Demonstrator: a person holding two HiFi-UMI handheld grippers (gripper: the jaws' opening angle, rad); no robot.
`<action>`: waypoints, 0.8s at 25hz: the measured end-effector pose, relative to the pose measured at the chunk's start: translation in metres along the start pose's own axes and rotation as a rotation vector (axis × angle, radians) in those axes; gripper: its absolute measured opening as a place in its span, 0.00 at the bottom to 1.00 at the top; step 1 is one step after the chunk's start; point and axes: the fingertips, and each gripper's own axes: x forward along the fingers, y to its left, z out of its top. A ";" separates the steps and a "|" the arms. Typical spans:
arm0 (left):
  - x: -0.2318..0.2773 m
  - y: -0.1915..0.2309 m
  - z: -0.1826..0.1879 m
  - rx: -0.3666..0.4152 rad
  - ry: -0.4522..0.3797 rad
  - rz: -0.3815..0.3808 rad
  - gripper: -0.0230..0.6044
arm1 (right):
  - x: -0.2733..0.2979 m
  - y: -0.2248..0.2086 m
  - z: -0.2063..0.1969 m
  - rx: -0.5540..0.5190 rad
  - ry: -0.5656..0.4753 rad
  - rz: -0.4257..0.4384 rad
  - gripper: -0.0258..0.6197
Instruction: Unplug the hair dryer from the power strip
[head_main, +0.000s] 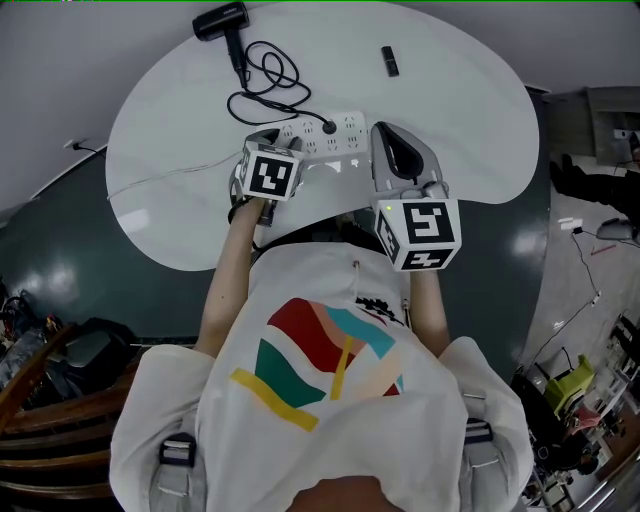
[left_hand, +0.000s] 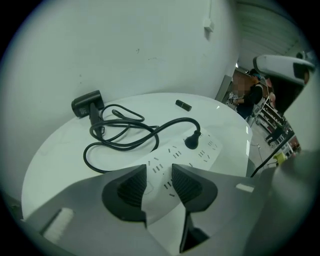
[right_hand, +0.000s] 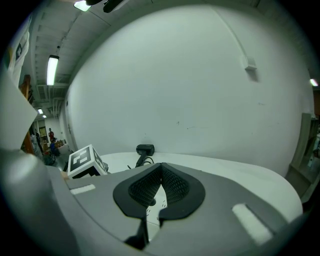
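A black hair dryer lies at the table's far left, and it shows in both gripper views. Its cord coils toward a black plug seated in the white power strip. My left gripper points steeply down over the strip's left end. Its jaws are open, and the strip's near end shows in the gap with neither pad touching it. My right gripper hovers at the strip's right end, shut and empty.
A small black stick-shaped object lies on the round white table to the far right. The left gripper's marker cube shows at the left of the right gripper view. A thin white lead runs off the table's left edge.
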 end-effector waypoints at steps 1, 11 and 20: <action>0.001 -0.002 -0.001 0.012 0.003 0.004 0.25 | 0.002 0.001 0.000 -0.002 0.000 0.003 0.06; 0.002 -0.002 -0.001 0.014 -0.002 0.011 0.27 | 0.018 0.025 0.016 -0.139 -0.129 0.086 0.08; 0.007 -0.004 -0.003 0.027 0.106 -0.011 0.27 | 0.060 0.033 -0.015 -0.227 -0.034 0.184 0.37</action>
